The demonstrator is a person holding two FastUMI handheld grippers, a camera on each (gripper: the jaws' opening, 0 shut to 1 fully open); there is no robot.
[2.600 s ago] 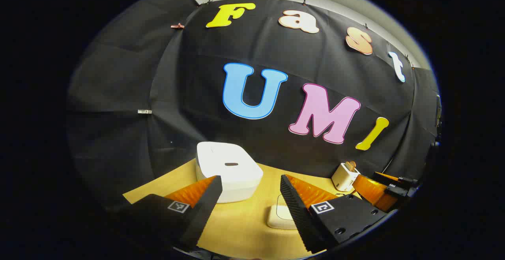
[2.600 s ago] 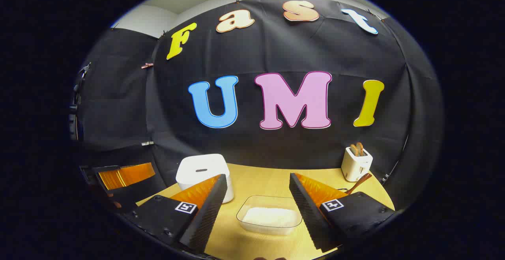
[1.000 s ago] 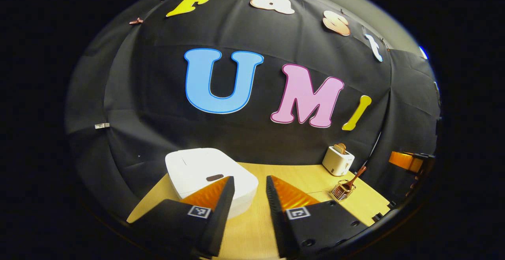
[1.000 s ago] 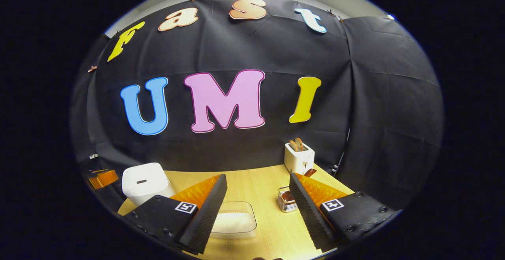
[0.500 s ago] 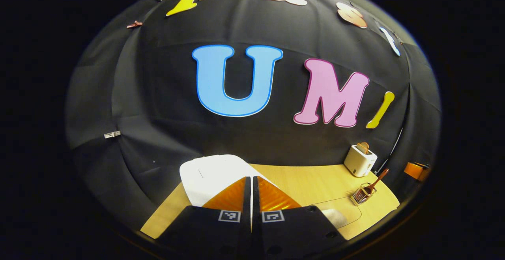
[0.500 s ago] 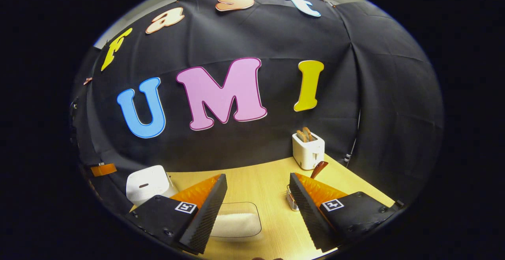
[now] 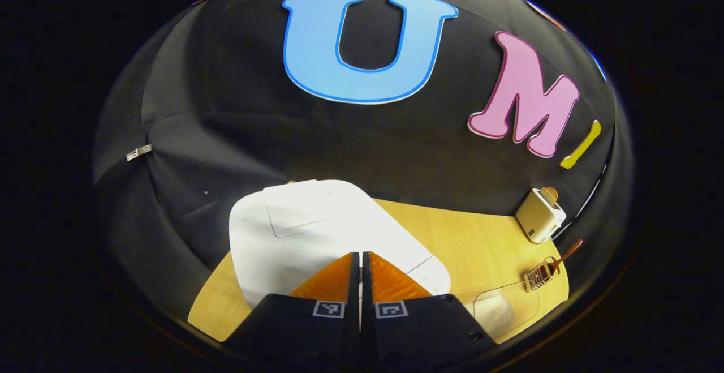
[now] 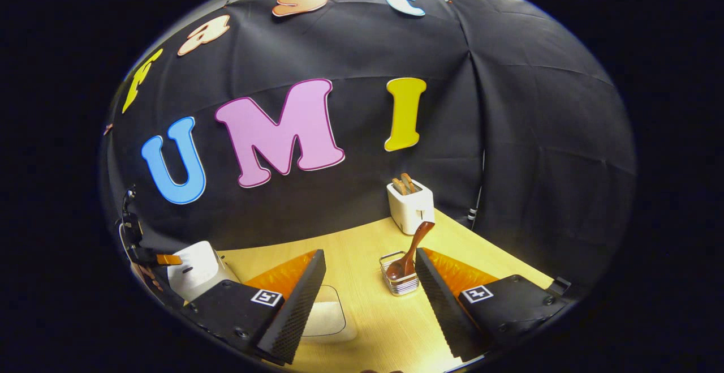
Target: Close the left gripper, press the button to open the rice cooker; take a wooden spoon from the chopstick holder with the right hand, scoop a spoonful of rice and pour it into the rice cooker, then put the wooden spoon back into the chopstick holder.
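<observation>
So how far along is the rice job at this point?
Barely started. The left gripper has shut and hangs right over the rice cooker, whose lid is down. The right gripper is open near the chopstick holder, the wooden spoon standing in it. Scooping from the rice container is left.

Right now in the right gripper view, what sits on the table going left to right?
Rice cooker → clear rice container → chopstick holder with the wooden spoon in it → toaster, further back.
</observation>
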